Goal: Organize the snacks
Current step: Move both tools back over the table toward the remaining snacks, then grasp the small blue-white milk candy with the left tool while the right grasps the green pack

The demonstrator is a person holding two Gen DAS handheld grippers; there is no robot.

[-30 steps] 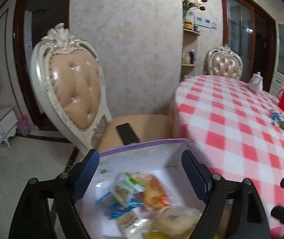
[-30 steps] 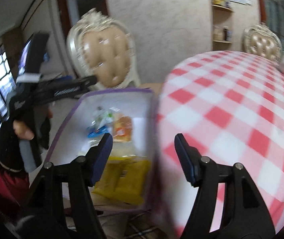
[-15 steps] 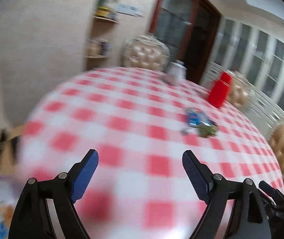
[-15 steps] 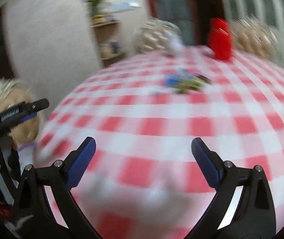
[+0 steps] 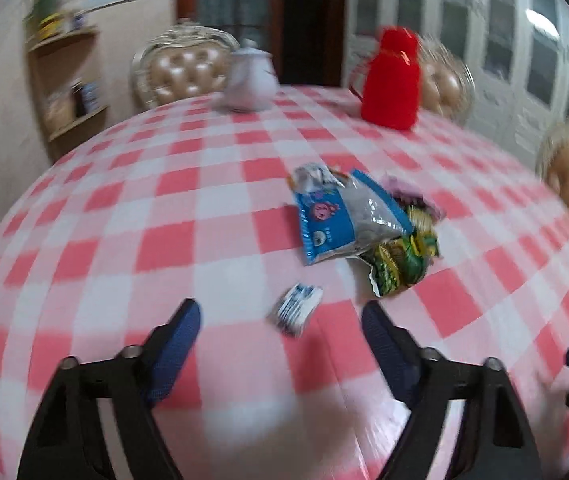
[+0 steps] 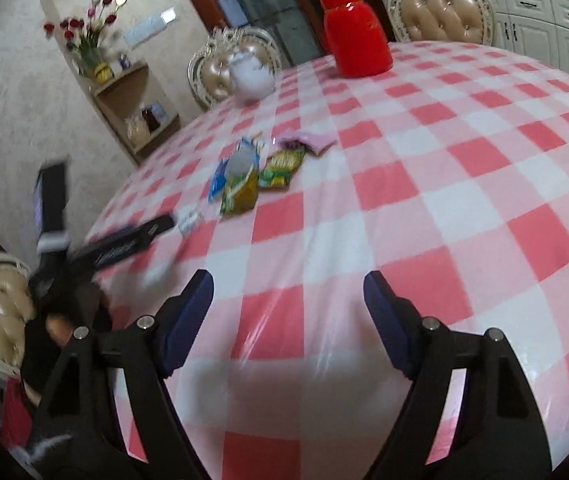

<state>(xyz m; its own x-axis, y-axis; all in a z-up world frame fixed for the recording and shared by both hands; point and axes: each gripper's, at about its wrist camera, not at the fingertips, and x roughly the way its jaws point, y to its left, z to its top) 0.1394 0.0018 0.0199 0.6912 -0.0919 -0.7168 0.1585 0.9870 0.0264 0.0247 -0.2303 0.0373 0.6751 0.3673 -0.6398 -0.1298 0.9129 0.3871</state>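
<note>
A pile of snacks lies mid-table on the red-and-white checked cloth (image 5: 164, 240): a blue bag (image 5: 330, 220), a green packet (image 5: 400, 260) and a purple packet (image 5: 408, 196). Nearer lies a small blue-and-white packet (image 5: 296, 310). My left gripper (image 5: 280, 320) hovers just short of it, jaws closing. The packet sits in the gap between the tips, and the pads do not touch it. My right gripper (image 6: 288, 288) is over bare cloth, jaws closing with nothing between them. It sees the pile (image 6: 252, 176) farther off and my left gripper (image 6: 162, 224) beside the small packet (image 6: 188, 222).
A red flask (image 6: 354, 40) and a white teapot (image 6: 250, 78) stand at the far side of the table. Padded chairs (image 6: 444, 8) ring it. A corner shelf (image 6: 140, 120) with flowers is against the left wall. A person's hand (image 6: 58, 324) holds the left tool.
Both views swung from the snack-filled box by the chair onto the table. The snack pile is now much closer, and both pairs of jaws stand narrower than half a second ago.
</note>
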